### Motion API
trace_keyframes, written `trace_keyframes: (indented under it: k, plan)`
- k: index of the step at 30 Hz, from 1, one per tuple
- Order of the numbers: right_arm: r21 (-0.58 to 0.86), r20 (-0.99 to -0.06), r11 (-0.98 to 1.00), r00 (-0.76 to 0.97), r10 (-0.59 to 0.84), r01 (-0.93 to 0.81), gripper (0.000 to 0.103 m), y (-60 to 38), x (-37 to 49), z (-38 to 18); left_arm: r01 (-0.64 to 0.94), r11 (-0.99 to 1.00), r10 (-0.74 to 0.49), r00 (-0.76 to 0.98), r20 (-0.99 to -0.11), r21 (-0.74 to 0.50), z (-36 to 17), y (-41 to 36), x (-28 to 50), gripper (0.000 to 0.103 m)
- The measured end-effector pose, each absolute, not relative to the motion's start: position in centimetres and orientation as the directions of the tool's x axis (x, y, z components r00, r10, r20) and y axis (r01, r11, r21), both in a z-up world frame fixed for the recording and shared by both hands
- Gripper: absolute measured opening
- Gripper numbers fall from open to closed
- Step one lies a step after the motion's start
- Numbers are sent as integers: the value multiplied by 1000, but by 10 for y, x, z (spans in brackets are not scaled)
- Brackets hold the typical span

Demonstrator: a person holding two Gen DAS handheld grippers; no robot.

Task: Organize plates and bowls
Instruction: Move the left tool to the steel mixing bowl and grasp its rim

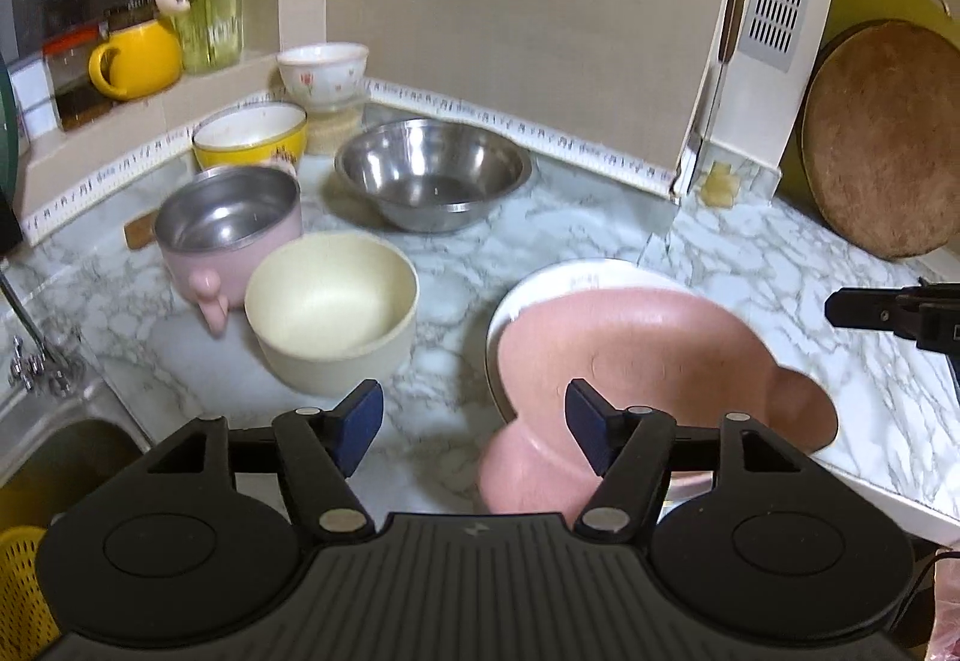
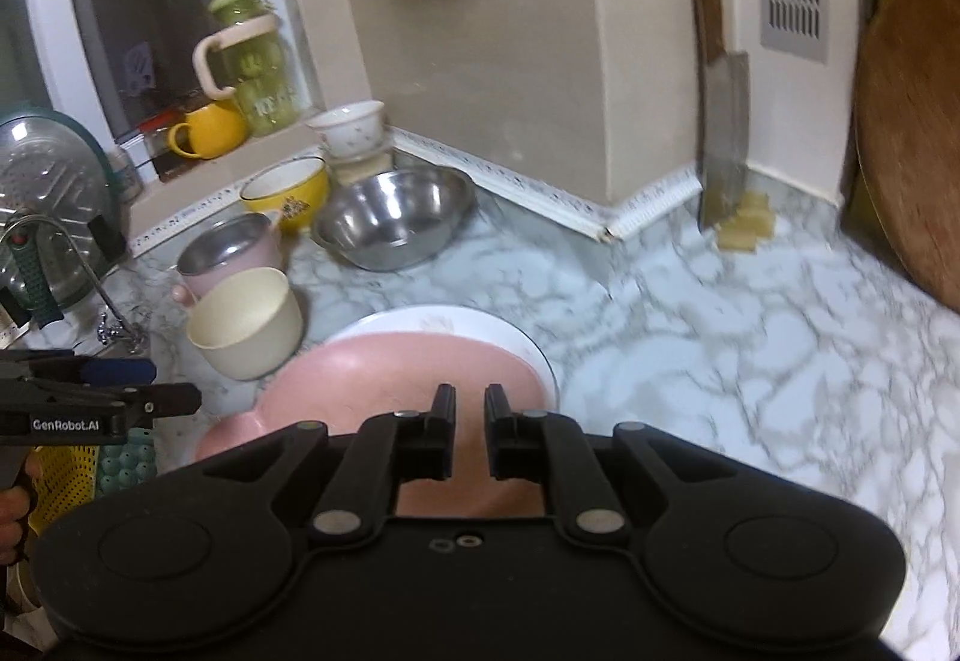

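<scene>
A pink plate with ear-shaped lobes lies tilted on a white plate on the marble counter. My left gripper is open and empty, just left of the pink plate, its right finger over the plate's rim. In the right wrist view the pink plate sits on the white plate. My right gripper hovers over the pink plate with its jaws nearly together, a narrow gap between them and nothing held. A cream bowl stands left of the plates.
A pink steel-lined pot, a yellow bowl, a steel bowl and a floral bowl stand at the back left. A sink is at the left. A round wooden board and a cleaver lean at the right.
</scene>
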State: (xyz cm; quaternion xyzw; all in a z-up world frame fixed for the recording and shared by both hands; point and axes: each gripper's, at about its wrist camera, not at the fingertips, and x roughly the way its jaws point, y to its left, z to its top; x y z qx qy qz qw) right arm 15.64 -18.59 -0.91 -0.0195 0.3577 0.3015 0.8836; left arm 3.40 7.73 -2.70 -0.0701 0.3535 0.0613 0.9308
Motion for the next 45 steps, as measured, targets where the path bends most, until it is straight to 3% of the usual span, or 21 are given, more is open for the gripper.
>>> trace_keyframes:
  k: [8, 12, 14, 15, 16, 18, 25, 38, 45]
  plan:
    - [147, -623, 798, 572, 533, -584, 12, -160, 162, 9, -161, 984, 79, 786, -613, -78, -6, 88, 49, 73]
    - [122, -607, 796, 590, 533, -594, 17, -148, 171, 15, -169, 983, 94, 795, -600, -69, 1, 94, 64, 73]
    - [120, -601, 794, 594, 536, -596, 39, -143, 178, 16, -177, 982, 107, 795, -597, -60, 4, 99, 75, 73]
    - [119, -598, 793, 594, 537, -597, 77, -141, 182, 16, -181, 982, 113, 795, -596, -56, 5, 100, 80, 73]
    - [123, -596, 789, 592, 544, -602, 99, -138, 187, 16, -184, 981, 117, 793, -597, -52, 5, 101, 86, 73]
    - [123, -589, 784, 591, 551, -608, 92, -133, 196, 16, -193, 980, 130, 786, -605, -40, 6, 106, 102, 73]
    - [69, -587, 783, 610, 533, -618, 102, -108, 234, 16, -218, 976, 154, 759, -633, -25, 11, 133, 163, 73]
    - [123, -635, 844, 612, 472, -523, 102, -57, 314, -4, -318, 946, 164, 636, -754, -62, -10, 195, 287, 76]
    - [172, -708, 848, 536, 460, -501, 102, -34, 344, -25, -333, 940, 150, 587, -795, -69, -33, 212, 318, 76]
